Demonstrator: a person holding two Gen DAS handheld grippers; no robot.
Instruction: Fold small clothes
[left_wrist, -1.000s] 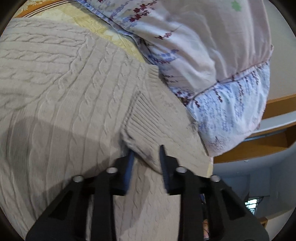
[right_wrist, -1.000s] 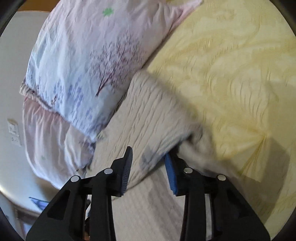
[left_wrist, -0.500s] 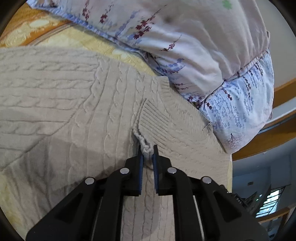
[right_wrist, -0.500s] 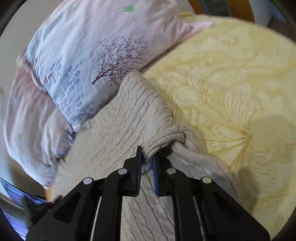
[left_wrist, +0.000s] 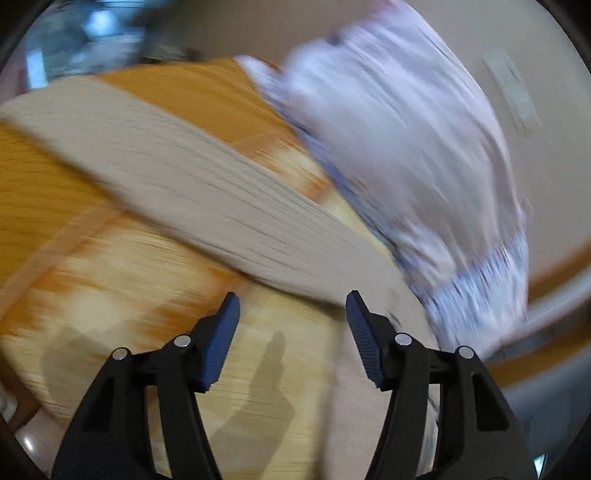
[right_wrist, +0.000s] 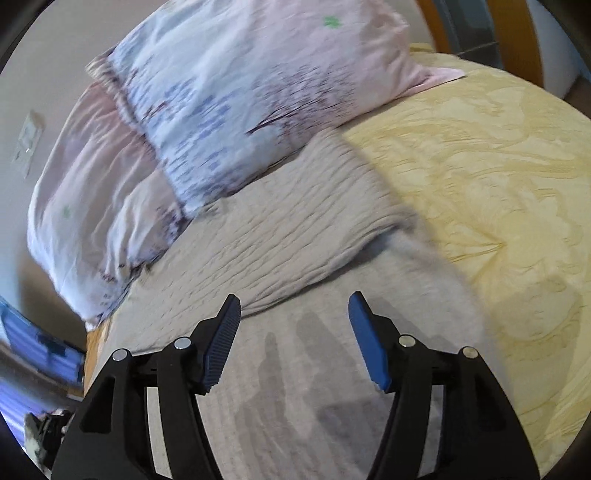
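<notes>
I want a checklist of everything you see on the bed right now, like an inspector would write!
Surface: yellow patterned bedspread, with orange parts in the blurred left view.
Job's things: beige cable-knit sweater lying on the bedspread, one part folded over the rest, top edge against the pillows.
Clutter: two floral pillows, one partly on the other.
Grippers: left tool open, nothing between its pads; right tool open above the sweater, nothing between its pads. Both have just been opening.
Cables: nothing seen.
Surroundings: plain wall with a switch plate, wooden bed frame; left view too blurred for more.
</notes>
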